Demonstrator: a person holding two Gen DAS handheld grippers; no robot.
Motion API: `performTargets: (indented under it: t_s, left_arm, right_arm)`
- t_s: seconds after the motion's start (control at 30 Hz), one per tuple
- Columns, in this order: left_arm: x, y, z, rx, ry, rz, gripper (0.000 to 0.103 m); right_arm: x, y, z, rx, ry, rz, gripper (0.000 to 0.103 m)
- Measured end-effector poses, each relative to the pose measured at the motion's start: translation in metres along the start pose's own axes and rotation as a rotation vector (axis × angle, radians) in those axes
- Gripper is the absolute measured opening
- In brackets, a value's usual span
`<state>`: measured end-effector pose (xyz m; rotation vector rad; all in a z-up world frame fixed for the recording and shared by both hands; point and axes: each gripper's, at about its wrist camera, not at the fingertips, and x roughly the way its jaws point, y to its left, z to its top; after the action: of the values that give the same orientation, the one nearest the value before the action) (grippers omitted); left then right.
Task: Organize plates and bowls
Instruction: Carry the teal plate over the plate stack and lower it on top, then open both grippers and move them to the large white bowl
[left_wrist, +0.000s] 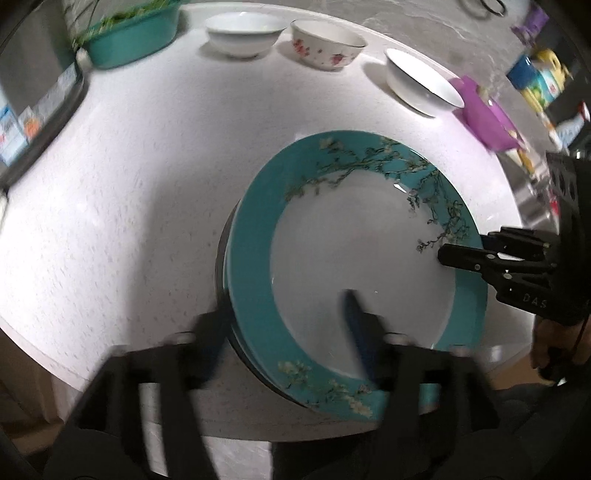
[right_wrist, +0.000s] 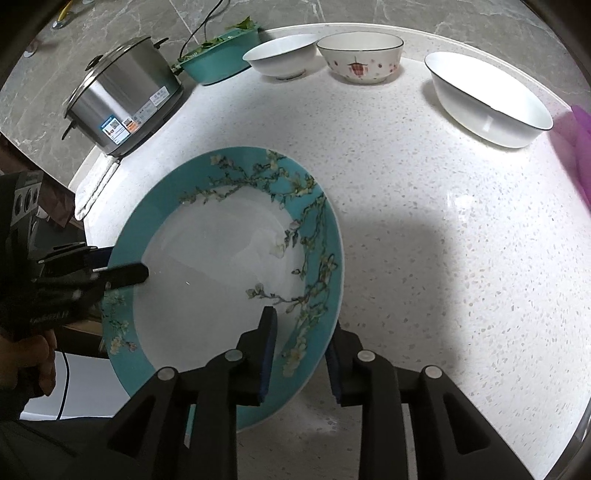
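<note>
Teal-rimmed plate sits on another plate near the front edge of the white counter, both grippers straddling its rim from opposite sides. L gripper jaws wide, one finger outside the rim, one over the white centre, nothing pinched; R gripper jaws narrow but slack around the rim, pads look just off it. Three bowls well apart at the back; both hands equally near the plate, must back off sideways, I'd say.
</note>
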<state>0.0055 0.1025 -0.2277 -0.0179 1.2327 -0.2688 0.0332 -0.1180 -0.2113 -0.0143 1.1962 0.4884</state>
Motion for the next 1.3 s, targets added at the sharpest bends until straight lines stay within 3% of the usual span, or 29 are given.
performTargets:
  t_s: [0.03,0.17,0.23,0.3,0.4,0.53,0.63,0.67,0.77,0.93,1.07,1.3]
  left_arm:
    - [0.001,-0.002,0.001,0.017,-0.001,0.018,0.101]
    - [0.002,0.012,0.004,-0.003,0.003,0.007,0.101]
    - [-0.006,0.02,0.008,-0.016,-0.008,0.002,0.101]
    - [-0.02,0.028,0.016,-0.038,-0.03,-0.028,0.101]
    - [-0.044,0.035,0.046,-0.033,-0.087,-0.061,0.101]
    - [-0.058,0.015,0.108,0.066,-0.138,-0.141,0.101]
    - [-0.054,-0.019,0.167,0.117,-0.144,-0.261,0.101]
    - [-0.049,-0.031,0.185,0.135,-0.145,-0.283,0.101]
    - [-0.021,-0.078,0.24,0.211,-0.141,-0.249,0.101]
    - [0.052,-0.133,0.3,0.213,-0.038,-0.204,0.101]
    - [0.097,-0.151,0.317,0.197,0.023,-0.163,0.101]
    - [0.147,-0.157,0.329,0.131,0.083,-0.171,0.101]
  right_arm:
    - [0.0,0.001,0.0,0.002,-0.004,-0.001,0.033]
    - [-0.001,0.004,-0.001,0.018,-0.018,-0.009,0.038]
    - [-0.002,0.004,-0.001,0.034,-0.022,-0.018,0.046]
    - [-0.007,0.002,0.0,0.063,-0.037,-0.025,0.061]
    - [-0.028,-0.007,0.0,0.134,-0.094,-0.028,0.07]
    - [-0.068,-0.04,0.008,0.29,-0.185,-0.032,0.071]
    - [-0.107,-0.072,0.019,0.39,-0.283,-0.058,0.076]
    - [-0.119,-0.084,0.023,0.413,-0.318,-0.069,0.079]
    - [-0.137,-0.127,0.039,0.512,-0.363,-0.099,0.081]
    - [-0.127,-0.188,0.07,0.6,-0.366,-0.103,0.081]
    - [-0.104,-0.216,0.089,0.61,-0.318,-0.084,0.081]
    - [-0.069,-0.248,0.102,0.619,-0.246,-0.059,0.075]
